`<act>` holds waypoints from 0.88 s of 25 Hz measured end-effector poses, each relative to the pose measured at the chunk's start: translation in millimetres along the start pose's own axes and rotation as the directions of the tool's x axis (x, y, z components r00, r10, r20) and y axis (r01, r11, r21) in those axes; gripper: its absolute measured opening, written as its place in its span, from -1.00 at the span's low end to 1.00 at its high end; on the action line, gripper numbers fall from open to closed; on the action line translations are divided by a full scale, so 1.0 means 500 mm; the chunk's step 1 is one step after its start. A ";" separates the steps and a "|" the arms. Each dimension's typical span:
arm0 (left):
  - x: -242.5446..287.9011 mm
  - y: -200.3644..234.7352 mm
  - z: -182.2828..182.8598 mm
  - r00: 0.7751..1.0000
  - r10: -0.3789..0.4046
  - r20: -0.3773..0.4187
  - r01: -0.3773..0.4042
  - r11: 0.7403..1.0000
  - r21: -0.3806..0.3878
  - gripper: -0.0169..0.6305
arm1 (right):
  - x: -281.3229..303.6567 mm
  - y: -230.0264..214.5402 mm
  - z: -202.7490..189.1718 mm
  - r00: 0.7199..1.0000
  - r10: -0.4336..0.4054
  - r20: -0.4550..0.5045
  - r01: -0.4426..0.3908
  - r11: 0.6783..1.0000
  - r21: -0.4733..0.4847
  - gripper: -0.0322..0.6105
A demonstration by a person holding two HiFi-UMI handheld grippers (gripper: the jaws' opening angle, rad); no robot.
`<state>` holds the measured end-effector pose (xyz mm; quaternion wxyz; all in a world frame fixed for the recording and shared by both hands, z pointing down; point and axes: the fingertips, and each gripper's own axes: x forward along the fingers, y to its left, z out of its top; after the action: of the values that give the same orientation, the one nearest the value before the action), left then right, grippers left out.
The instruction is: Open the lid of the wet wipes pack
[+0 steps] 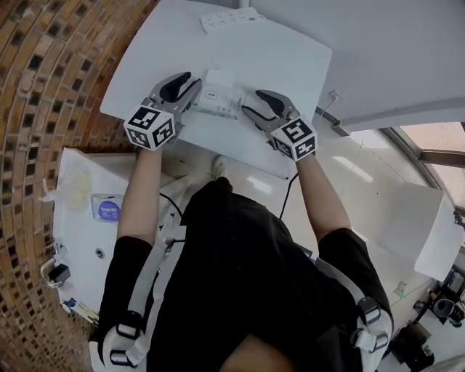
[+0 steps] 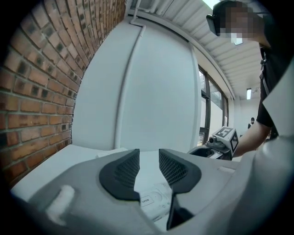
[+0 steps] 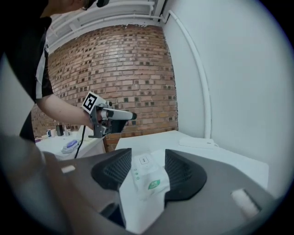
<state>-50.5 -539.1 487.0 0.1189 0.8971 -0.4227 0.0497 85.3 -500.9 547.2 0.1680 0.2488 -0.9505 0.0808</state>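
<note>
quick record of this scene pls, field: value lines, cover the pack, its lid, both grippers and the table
pack: wet wipes pack, between the two grippers
lid: flip lid with its open tab, looks closed
left gripper: jaws apart, the pack's lid end shows in the gap; grip unclear
right gripper: shut on the pack's other end
surface: white table
also there: power strip at the table's far edge

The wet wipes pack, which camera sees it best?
The right gripper view: the wet wipes pack fills the middle, big and close. The head view shows it tiny from above. The left gripper view catches only its lid.
</note>
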 end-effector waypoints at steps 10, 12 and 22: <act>-0.105 -0.194 0.098 0.968 0.042 0.247 -0.030 0.998 -0.053 -0.94 | -0.226 0.059 0.054 0.986 -0.070 0.153 0.071 0.997 -0.003 -0.47; -0.124 -0.239 0.092 0.971 0.042 0.237 -0.035 0.999 -0.033 -0.95 | -0.267 0.075 0.057 0.981 -0.076 0.176 0.079 0.997 -0.006 -0.48; -0.285 -0.410 0.065 0.941 0.154 0.300 -0.133 0.987 -0.088 -0.94 | -0.424 0.201 0.071 0.956 -0.052 0.287 0.058 0.998 -0.013 -0.71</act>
<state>16.1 -315.2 393.3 0.0780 0.8562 -0.5016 -0.0954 199.0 -327.8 430.9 0.0332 0.2825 -0.9583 0.0291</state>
